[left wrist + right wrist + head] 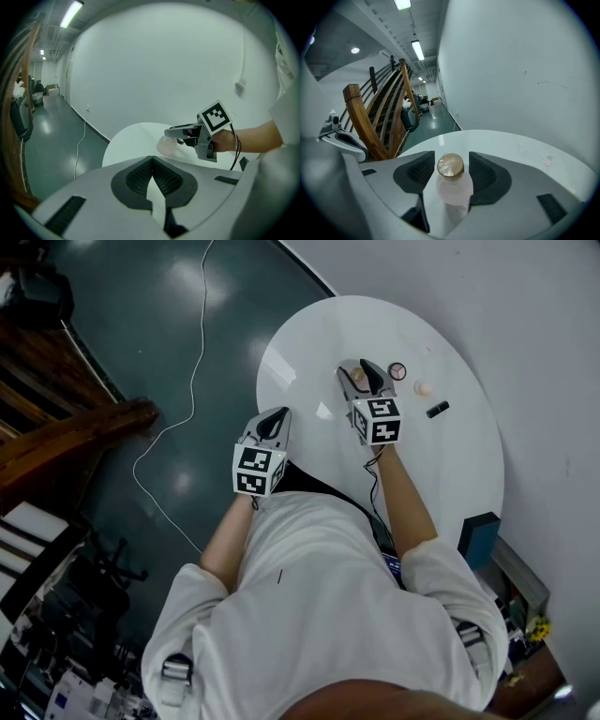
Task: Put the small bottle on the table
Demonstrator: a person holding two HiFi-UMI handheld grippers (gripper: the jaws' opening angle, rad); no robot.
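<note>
A small pale pink bottle (453, 186) with a brown cap (450, 165) stands upright on the round white table (506, 140). My right gripper (451, 159) straddles it, its jaws open, and a thin gap shows beside the bottle on the left. In the left gripper view the bottle (166, 145) sits at the tips of the right gripper (176, 133). From the head view the right gripper (361, 373) reaches over the table (450, 484). My left gripper (275, 416) hovers at the table's near left edge, shut and empty (152, 161).
Right of the right gripper lie a round red-rimmed object (397, 370), a small beige object (424, 388) and a short black object (437, 410). A blue box (479, 538) sits off the table's near right edge. A white cable (192, 381) runs across the dark floor, and a wooden stair rail (75, 427) stands at left.
</note>
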